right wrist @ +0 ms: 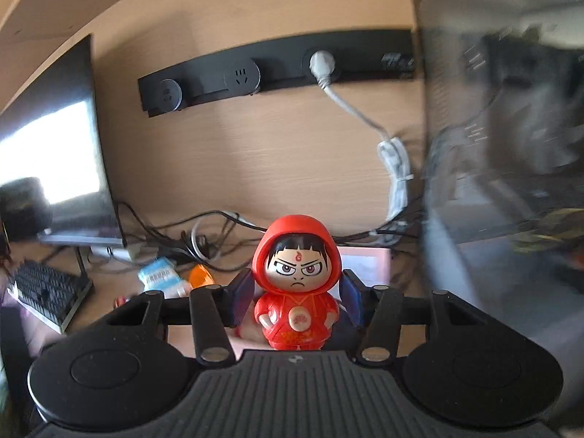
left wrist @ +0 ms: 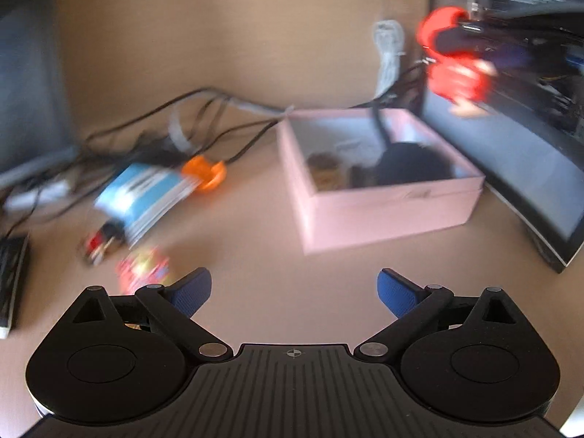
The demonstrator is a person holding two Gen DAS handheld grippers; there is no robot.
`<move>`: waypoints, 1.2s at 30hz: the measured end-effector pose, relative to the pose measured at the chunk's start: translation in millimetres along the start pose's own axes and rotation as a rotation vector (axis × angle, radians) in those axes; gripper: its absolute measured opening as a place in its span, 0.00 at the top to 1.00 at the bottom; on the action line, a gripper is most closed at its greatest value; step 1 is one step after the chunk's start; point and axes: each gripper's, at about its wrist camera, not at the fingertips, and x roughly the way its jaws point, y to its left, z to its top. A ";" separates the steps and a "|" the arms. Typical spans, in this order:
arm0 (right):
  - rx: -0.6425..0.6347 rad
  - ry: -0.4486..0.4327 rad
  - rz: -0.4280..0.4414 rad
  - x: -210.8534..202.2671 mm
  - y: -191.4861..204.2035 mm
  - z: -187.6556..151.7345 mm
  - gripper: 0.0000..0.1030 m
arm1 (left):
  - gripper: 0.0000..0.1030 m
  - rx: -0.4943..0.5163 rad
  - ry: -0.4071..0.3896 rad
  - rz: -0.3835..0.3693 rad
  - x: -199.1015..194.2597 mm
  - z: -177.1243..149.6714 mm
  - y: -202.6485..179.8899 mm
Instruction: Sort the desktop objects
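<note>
Right gripper [right wrist: 297, 297] is clamped on the red hooded figurine [right wrist: 296, 288], held upright in the air above the desk (pink box [left wrist: 379, 197] sits below). Left gripper [left wrist: 294, 292] hangs wide open with nothing in it.

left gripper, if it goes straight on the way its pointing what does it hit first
Probably the pink box. The left gripper is open and empty, with bare desk just ahead, then the box's near wall slightly right of centre. The frame is blurred, so depth is uncertain.
</note>
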 end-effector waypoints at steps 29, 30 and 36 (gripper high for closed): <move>-0.275 0.237 0.135 180.6 157.0 -36.3 0.64 | 0.00 -0.330 0.098 0.257 -51.0 -75.3 119.7; -0.241 0.264 0.128 195.4 156.9 -29.3 0.64 | 0.00 -0.342 0.099 0.260 -52.7 -76.9 122.2; -0.056 0.352 0.025 280.4 158.2 -2.0 0.62 | 0.00 -0.385 0.106 0.252 -60.2 -84.1 131.6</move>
